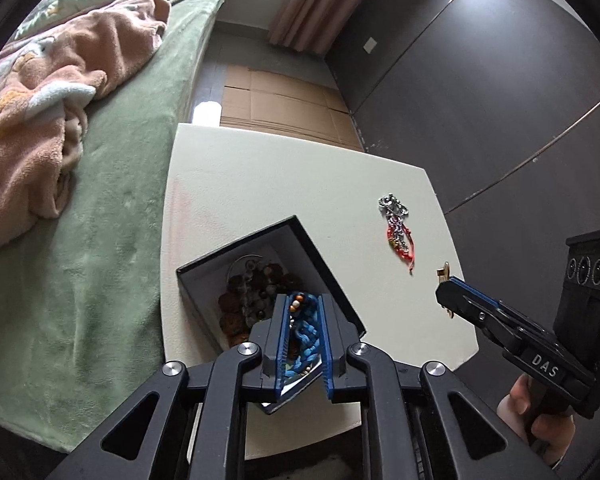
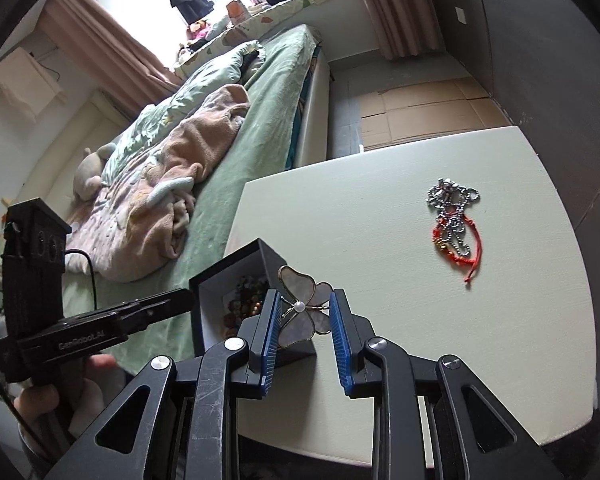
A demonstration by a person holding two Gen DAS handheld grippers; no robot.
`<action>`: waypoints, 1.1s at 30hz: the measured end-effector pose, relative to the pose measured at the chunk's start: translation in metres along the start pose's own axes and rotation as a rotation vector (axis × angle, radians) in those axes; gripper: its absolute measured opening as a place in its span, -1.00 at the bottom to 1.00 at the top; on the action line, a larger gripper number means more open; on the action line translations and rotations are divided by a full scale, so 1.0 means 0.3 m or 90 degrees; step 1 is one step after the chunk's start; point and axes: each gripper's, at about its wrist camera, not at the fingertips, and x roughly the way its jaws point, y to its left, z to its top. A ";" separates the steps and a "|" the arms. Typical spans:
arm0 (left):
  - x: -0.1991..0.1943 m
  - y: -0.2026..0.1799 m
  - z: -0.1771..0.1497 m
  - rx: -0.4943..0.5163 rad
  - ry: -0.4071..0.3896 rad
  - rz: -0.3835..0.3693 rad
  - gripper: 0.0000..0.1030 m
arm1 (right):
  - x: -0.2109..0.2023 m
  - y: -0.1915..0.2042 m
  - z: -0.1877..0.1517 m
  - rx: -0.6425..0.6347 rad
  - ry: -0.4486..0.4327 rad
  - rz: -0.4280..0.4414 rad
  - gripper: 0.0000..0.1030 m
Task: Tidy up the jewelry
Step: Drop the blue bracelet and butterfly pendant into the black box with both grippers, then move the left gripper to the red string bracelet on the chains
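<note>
We hold a butterfly brooch [image 2: 302,312] pinched between the blue ribbed pads of the right gripper [image 2: 304,312], low in the middle of the right wrist view. It looks light, thin and stiff, with pearly wings in a fine gold rim and a small pearl at the centre. We judge it fragile, so it is best gripped across the wing edges.

The left gripper [image 1: 303,310] hovers over the open black box [image 1: 236,252], low centre of the left wrist view, jaws slightly apart around a soft blue braided cord [image 1: 306,330]. Whether the pads press it we cannot tell. Brown beads [image 1: 260,288] fill the box.

A silver ball chain [image 2: 452,204] tangled with a red string bracelet [image 2: 466,248] lies limp on the matte cream table [image 2: 380,208], right of centre.
</note>
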 end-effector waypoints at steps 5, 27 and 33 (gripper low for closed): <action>-0.060 0.053 -0.007 -0.009 -0.041 0.020 0.49 | 0.031 0.085 -0.008 -0.026 0.011 0.020 -0.50; -0.129 0.157 -0.005 -0.031 -0.073 0.050 0.60 | 0.150 0.164 -0.013 -0.003 0.056 0.095 0.36; -0.103 0.093 0.016 -0.013 -0.075 0.034 0.83 | 0.047 0.048 -0.010 0.027 0.012 0.039 0.84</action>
